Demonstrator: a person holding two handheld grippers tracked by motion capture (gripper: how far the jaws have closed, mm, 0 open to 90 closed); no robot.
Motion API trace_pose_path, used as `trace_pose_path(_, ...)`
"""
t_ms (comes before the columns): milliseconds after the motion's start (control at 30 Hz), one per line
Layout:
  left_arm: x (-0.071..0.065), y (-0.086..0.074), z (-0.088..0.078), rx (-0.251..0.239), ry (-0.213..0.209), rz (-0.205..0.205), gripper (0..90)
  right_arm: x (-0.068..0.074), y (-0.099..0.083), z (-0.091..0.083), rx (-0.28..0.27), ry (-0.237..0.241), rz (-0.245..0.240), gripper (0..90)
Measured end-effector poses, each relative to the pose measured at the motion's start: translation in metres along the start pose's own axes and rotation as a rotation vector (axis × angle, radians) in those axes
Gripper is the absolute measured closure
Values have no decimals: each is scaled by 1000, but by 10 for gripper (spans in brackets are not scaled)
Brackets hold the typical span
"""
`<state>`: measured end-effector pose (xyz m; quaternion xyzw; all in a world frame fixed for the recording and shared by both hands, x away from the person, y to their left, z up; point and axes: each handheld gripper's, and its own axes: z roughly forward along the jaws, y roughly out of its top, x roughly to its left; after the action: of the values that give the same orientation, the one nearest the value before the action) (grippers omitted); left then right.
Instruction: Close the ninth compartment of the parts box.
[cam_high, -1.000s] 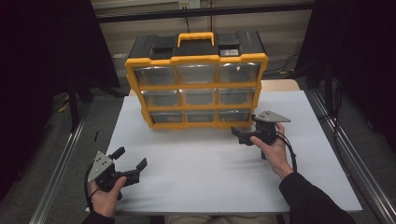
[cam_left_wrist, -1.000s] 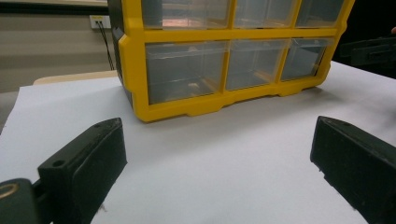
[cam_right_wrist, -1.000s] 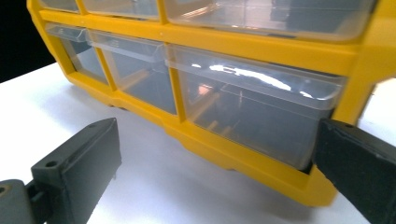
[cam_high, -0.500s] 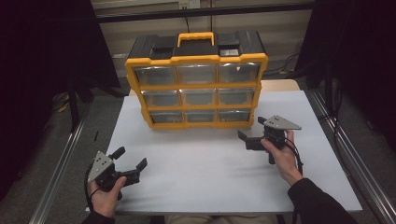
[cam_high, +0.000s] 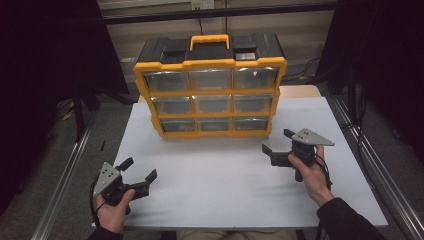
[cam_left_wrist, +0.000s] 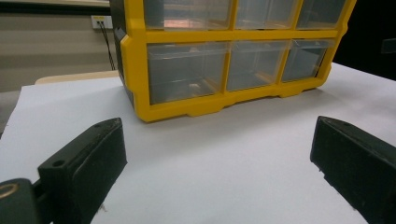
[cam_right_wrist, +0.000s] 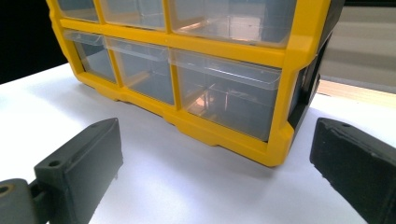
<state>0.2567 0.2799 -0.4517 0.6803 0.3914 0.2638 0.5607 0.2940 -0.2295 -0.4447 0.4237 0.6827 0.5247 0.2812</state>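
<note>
A yellow and black organizer cabinet (cam_high: 210, 85) with several clear drawers stands upright at the back of the white table (cam_high: 220, 185). My left gripper (cam_high: 138, 169) rests low at the front left, open and empty, facing the cabinet's bottom left drawer (cam_left_wrist: 184, 70). On the right, my right gripper (cam_high: 278, 142) hangs just off the cabinet's bottom right corner, open with nothing between its jaws. Its view looks at the bottom right drawer (cam_right_wrist: 229, 100), where a small object glints inside. The cabinet (cam_right_wrist: 196, 70) is close ahead of it.
A black handle area with a yellow grip (cam_high: 210, 41) tops the cabinet. Metal rails (cam_high: 70, 165) run along both table sides. A tan surface (cam_high: 300, 91) shows behind the cabinet on the right. Dark curtains stand on both sides.
My right gripper has drawn back from the cabinet's bottom right corner, moving right and toward the person. The left gripper has stayed put.
</note>
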Motion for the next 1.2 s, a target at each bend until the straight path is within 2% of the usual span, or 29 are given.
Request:
trace_pose_path(200,-1,0,0,-5,-5,-2,34,0,-3,-12,-1,-9,-2,18)
trace_pose_path(333,0,1,-2,6,-1,19,34,-1,-5,-19,-4,-16,-3,19)
trace_pose_path(700,-2,1,-2,-5,-2,0,34,-3,-9,-42,-9,-32,7,18)
trace_pose_path(800,-1,1,-3,-1,-4,7,34,-4,-10,-48,-10,-43,14,18)
trace_pose_path(900,-2,1,-2,-6,-6,-6,34,-5,-11,-54,-13,-54,20,18)
trace_pose_path(1000,-2,2,-1,2,-9,7,34,-7,-13,-60,-10,-64,19,18)
trace_pose_path(1100,-2,2,0,-6,-2,-8,33,-9,-15,-66,-14,-81,19,18)
trace_pose_path(1200,-3,2,0,-3,-7,-6,34,-10,-17,-72,-19,-88,27,18)
